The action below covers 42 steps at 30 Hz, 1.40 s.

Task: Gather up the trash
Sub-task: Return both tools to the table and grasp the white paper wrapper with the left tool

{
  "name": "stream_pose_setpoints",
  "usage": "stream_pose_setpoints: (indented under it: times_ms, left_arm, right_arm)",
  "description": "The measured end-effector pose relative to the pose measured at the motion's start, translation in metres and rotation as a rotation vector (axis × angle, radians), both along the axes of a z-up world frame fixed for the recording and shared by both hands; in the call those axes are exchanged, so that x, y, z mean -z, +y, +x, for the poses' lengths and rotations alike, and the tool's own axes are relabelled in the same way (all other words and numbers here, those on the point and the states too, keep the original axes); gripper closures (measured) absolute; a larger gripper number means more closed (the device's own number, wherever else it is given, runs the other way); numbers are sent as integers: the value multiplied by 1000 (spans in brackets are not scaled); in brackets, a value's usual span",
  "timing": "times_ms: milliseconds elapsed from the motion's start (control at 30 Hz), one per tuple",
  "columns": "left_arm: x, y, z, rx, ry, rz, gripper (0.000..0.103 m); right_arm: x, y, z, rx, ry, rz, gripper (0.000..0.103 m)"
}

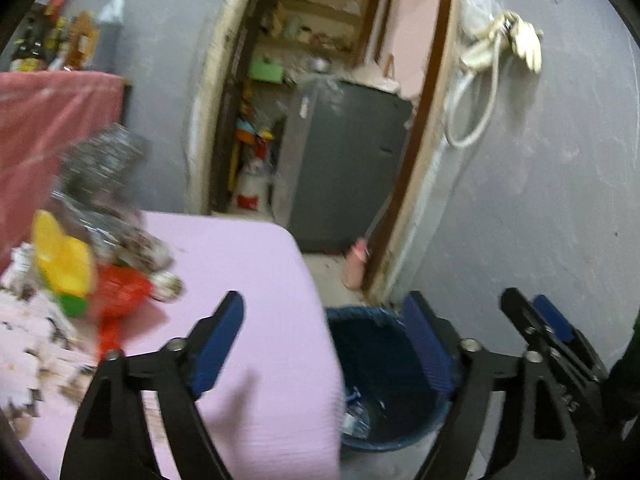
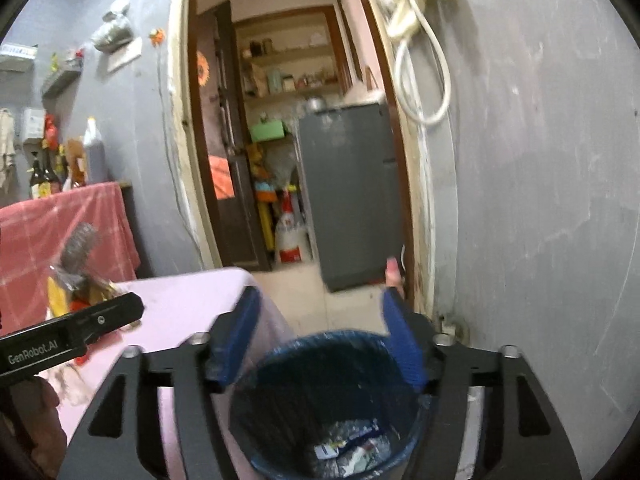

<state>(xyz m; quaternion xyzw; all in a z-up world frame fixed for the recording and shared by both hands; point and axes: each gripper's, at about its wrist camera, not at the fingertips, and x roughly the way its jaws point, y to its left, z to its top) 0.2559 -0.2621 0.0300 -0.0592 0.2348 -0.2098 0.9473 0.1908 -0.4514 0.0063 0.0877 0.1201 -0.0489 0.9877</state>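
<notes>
Both jaws stand wide and hold nothing: left hand-held gripper (image 1: 322, 340) spread over the seam between bench and bin, right hand-held gripper (image 2: 320, 340) spread directly above the blue waste bin (image 2: 280, 360). Nothing between either pair of blue pads.

Bin on the floor, tight against the near corner of the pink-covered bench (image 1: 248, 264), already carrying crumpled wrappers (image 2: 352, 444) at its bottom. Remaining trash in a heap (image 1: 80, 264) on the bench, well to the left of the bin: a yellow-and-green wrapper, a red packet beside it, silvery crinkled foil and plastic above, torn paper scraps nearest the bench edge. Exact count unclear through the blur.

Next step, by judgement: back to the heap for another load. Best done by:
- Swinging left from the bin with jaws kept spread, no closing until pads straddle a piece.
- Taking the nearest or topmost loose piece first, so the rest stays undisturbed.
- Pinching crinkled film at a bunched fold, not a flat edge, since thin foil probably slips.
- Letting go only when squarely over the bin mouth; light scraps likely drift onto the floor or bench corner.
</notes>
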Motion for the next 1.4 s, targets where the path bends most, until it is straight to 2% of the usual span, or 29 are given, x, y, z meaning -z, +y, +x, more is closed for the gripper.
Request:
stream_pose_setpoints:
  times_ms: [67, 133, 167, 200, 233, 433, 667, 1067, 1200, 1400]
  left_arm:
    - [-6, 14, -5, -37, -28, -4, 14]
    - [-7, 25, -7, -74, -47, 1, 4]
    - [-6, 31, -9, -97, -59, 3, 3]
    - [-6, 36, -12, -110, -66, 3, 3]
    - [-5, 43, -15, -121, -68, 4, 3]
    - [0, 74, -26, -198, -93, 40, 3]
    - [10, 134, -34, -292, -85, 80, 3]
    - [33, 228, -5, -426, 9, 116, 3]
    - [39, 250, 14, -439, 66, 101, 3]
    - [45, 267, 40, -410, 128, 110, 4]
  right_arm:
    - [-7, 8, -3, -8, -27, -9, 21]
    - [-13, 17, -7, -19, -46, -18, 13]
    - [-15, 21, -8, -25, -54, -20, 10]
    - [-16, 26, -9, -32, -63, -18, 2]
    - [-18, 29, -9, -41, -71, -16, 0]
    - [-22, 57, -5, -97, -92, -25, 0]
    - [-20, 95, 6, -176, -72, -35, 0]
    - [-14, 170, 42, -353, 4, -78, 0]
    - [-11, 197, 57, -414, 43, -119, 0]
    - [-5, 221, 80, -489, 99, -119, 0]
